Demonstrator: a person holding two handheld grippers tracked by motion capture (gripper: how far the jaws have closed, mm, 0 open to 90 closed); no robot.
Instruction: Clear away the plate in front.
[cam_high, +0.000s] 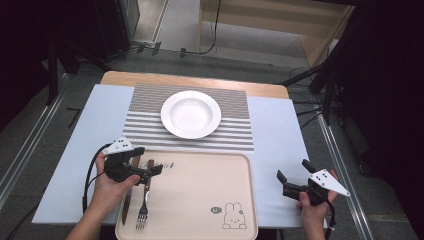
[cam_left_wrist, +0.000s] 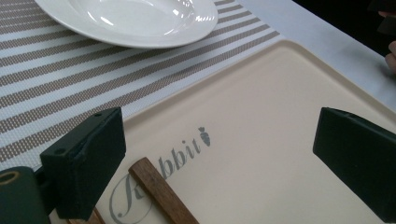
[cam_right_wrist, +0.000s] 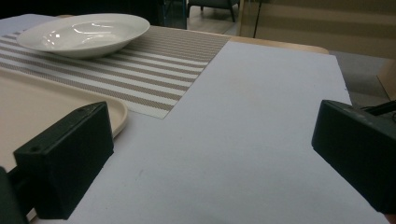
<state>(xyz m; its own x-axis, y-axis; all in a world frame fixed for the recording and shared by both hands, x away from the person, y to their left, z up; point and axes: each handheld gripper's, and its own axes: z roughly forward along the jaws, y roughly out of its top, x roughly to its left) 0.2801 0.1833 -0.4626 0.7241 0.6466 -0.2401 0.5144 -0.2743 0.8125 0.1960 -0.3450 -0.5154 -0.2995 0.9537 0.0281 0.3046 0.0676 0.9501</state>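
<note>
My left gripper (cam_high: 148, 169) hangs low over the near-left corner of the beige tray (cam_high: 200, 200), and its jaws stand wide apart with nothing pinched between them; in the left gripper view the wooden handle of the fork (cam_left_wrist: 161, 190) lies flat on the tray just inside the left jaw, free of both pads, across the grey "Rabbit" lettering (cam_left_wrist: 161, 177). From the high view I see the fork (cam_high: 144, 202) lying lengthwise along the tray's left side, tines toward me, with a wooden-handled knife (cam_high: 126, 200) just beside it, nearer the tray's left rim. My right gripper (cam_high: 293, 176) rests off the tray on its right, over the pale blue cloth (cam_high: 275, 135), jaws released and wide with only bare cloth showing between them. Beyond the tray a white soup plate (cam_high: 190, 114) sits in the middle of the striped placemat (cam_high: 145, 130), well apart from both grippers. A rabbit drawing (cam_high: 234, 216) marks the tray's near-right corner.
</note>
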